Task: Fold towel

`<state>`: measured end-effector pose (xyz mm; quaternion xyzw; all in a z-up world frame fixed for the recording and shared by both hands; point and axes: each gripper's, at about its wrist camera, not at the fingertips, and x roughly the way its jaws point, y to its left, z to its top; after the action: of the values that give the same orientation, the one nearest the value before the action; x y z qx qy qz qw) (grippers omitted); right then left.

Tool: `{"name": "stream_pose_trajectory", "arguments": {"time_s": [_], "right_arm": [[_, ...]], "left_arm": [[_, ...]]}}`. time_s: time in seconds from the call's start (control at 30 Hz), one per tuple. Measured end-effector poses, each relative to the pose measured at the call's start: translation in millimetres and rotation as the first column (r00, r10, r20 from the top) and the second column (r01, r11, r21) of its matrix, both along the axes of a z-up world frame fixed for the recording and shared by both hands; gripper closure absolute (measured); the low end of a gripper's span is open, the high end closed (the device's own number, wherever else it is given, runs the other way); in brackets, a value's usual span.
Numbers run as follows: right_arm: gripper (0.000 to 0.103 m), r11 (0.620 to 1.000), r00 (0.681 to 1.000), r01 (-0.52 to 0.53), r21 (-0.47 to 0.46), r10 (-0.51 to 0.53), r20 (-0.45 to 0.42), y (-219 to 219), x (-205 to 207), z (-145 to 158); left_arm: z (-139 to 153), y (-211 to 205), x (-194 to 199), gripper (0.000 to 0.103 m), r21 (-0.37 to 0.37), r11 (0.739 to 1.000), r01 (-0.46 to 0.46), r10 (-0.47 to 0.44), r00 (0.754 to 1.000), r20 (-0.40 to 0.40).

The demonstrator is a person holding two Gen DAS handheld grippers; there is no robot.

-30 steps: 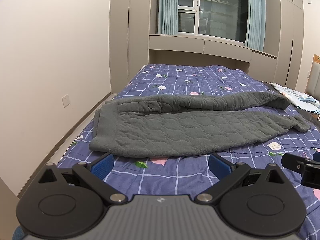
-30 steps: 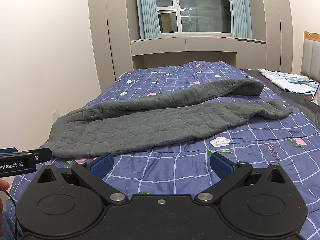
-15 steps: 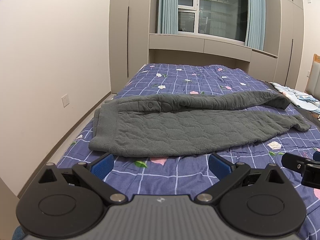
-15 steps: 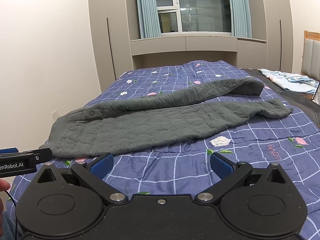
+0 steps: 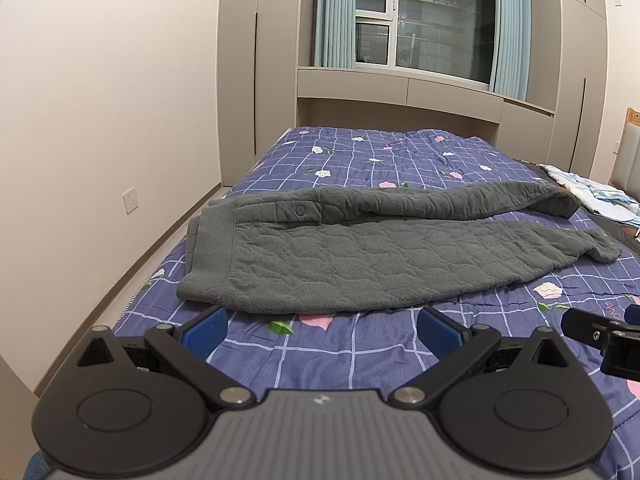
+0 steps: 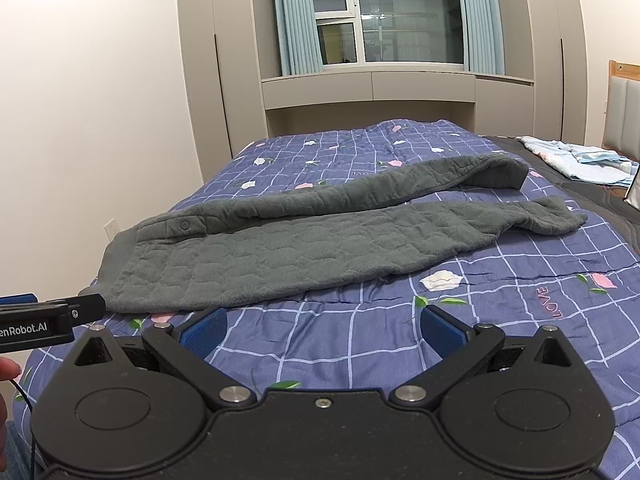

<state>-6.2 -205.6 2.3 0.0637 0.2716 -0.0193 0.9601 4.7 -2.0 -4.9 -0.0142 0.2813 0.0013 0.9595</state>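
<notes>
A long grey quilted towel [image 5: 360,256] lies across the purple flowered bedspread [image 5: 360,360], folded lengthwise, with a snap tab near its left end; it also shows in the right wrist view, towel [image 6: 304,248]. My left gripper [image 5: 322,326] hovers open just short of the towel's near edge, blue pads wide apart and empty. My right gripper [image 6: 324,326] is open too, over bare bedspread [image 6: 360,340] in front of the towel's middle. Each gripper sees the other's tip at its frame edge.
A pale blue cloth [image 6: 580,160] lies at the far right of the bed beside a headboard [image 6: 624,116]. A white wall [image 5: 100,120] runs along the left, wardrobes and a curtained window [image 5: 420,24] behind. A person's fingertip [image 6: 8,368] shows at the left.
</notes>
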Motion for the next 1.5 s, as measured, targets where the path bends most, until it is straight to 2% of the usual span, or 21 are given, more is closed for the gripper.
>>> {"name": "stream_pose_trajectory", "arguments": {"time_s": [1.03, 1.23, 1.5], "right_arm": [[0.0, 1.0, 1.0, -0.001, -0.001, 0.001, -0.02, 2, 1, 1], [0.0, 0.999, 0.997, 0.01, -0.041, -0.012, -0.072, 7, 5, 23], [0.0, 0.992, 0.999, 0.019, -0.122, -0.024, -0.043, 18, -4, 76]], "left_arm": [[-2, -2, -1, 0.0, 0.006, 1.0, 0.0, 0.0, 1.0, -0.018], [14, -2, 9, 0.0, 0.036, 0.999, 0.01, -0.007, 0.997, -0.074], [59, 10, 4, 0.0, 0.063, 0.997, 0.043, -0.041, 0.998, -0.039]]}}
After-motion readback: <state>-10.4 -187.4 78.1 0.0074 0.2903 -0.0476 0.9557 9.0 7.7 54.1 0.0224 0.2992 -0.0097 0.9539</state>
